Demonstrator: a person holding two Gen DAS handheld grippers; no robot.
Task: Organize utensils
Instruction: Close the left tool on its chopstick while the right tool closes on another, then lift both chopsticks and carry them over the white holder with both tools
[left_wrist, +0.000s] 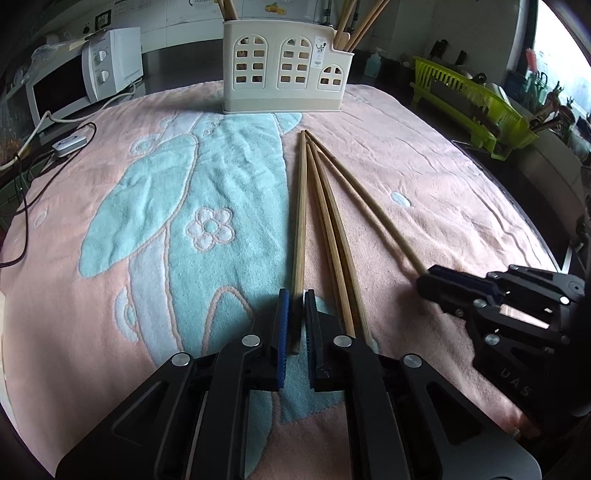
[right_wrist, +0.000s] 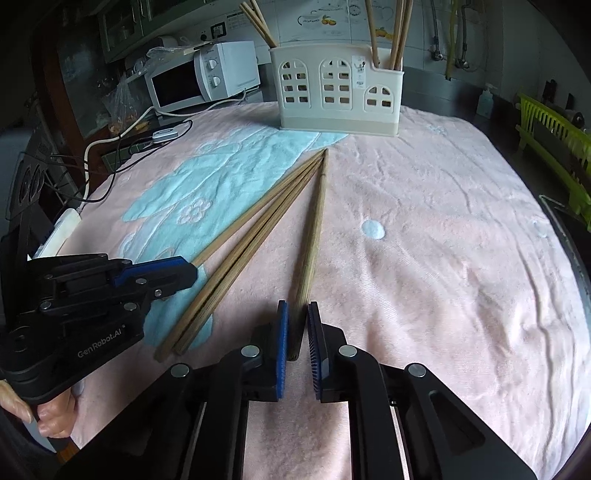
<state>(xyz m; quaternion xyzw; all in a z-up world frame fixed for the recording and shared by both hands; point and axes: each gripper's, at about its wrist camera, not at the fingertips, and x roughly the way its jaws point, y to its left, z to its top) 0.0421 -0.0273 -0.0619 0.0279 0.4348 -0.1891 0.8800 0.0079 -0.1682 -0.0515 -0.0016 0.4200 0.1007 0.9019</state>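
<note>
Four wooden chopsticks, frame centre, on pink-and-blue towel (left_wrist: 424, 155). Left gripper (left_wrist: 295, 295) clamps leftmost chopstick (left_wrist: 300, 206); right gripper (right_wrist: 295, 308) clamps rightmost chopstick (right_wrist: 314, 229).

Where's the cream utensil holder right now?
The cream utensil holder stands upright at the far edge of the pink towel, top centre in both wrist views, just beyond the tips of the four loose chopsticks, with the microwave to its left.
</note>
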